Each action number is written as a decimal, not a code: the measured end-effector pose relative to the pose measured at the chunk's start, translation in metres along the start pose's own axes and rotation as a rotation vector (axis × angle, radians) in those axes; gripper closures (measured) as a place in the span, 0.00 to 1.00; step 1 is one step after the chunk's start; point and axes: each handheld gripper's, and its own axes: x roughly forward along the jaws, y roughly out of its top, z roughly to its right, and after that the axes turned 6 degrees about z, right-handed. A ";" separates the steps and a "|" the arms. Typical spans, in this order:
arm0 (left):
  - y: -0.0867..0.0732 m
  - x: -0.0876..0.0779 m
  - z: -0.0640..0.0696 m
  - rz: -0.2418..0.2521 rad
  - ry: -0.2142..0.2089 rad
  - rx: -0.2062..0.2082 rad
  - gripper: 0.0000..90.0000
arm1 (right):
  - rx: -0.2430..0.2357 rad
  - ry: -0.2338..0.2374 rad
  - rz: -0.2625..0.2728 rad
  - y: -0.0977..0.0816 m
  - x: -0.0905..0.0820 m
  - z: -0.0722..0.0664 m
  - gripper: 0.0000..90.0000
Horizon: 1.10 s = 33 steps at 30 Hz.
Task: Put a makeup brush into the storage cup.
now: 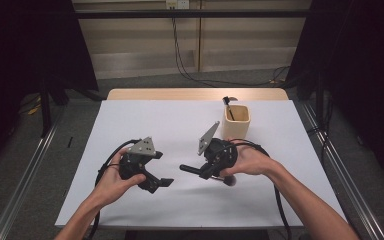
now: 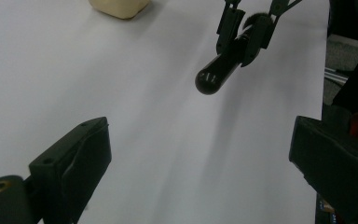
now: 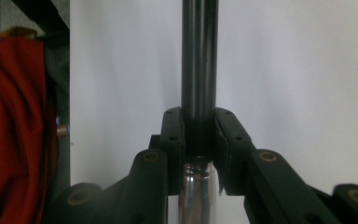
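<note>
My right gripper (image 1: 206,170) is shut on a makeup brush (image 1: 187,168) just above its silver ferrule. The brush lies level above the white table (image 1: 150,117); its black handle points left and its bristles (image 1: 228,181) stick out below the hand. In the right gripper view the pads (image 3: 174,140) clamp the black handle (image 3: 199,56), with the ferrule (image 3: 193,191) below them. My left gripper (image 1: 156,183) hovers at the left with its jaws wide apart and nothing between them. In the left gripper view (image 2: 205,158) the brush handle's (image 2: 219,70) round end points toward it.
A beige cup (image 1: 236,121) stands at the back right of the table with another dark brush (image 1: 228,106) in it; its base shows in the left gripper view (image 2: 119,5). Red cloth (image 3: 14,130) lies beyond the table's edge. Cables trail from both grippers.
</note>
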 end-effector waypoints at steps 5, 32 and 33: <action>0.005 0.000 -0.001 -0.038 -0.015 0.025 0.06 | -0.010 0.015 -0.047 0.002 0.000 0.000 0.84; 0.019 0.033 0.000 -0.262 -0.144 0.036 0.39 | -0.082 0.097 -0.164 0.012 0.020 -0.002 0.84; 0.020 0.034 0.000 -0.265 -0.151 0.038 0.40 | -0.083 0.098 -0.165 0.012 0.020 -0.002 0.84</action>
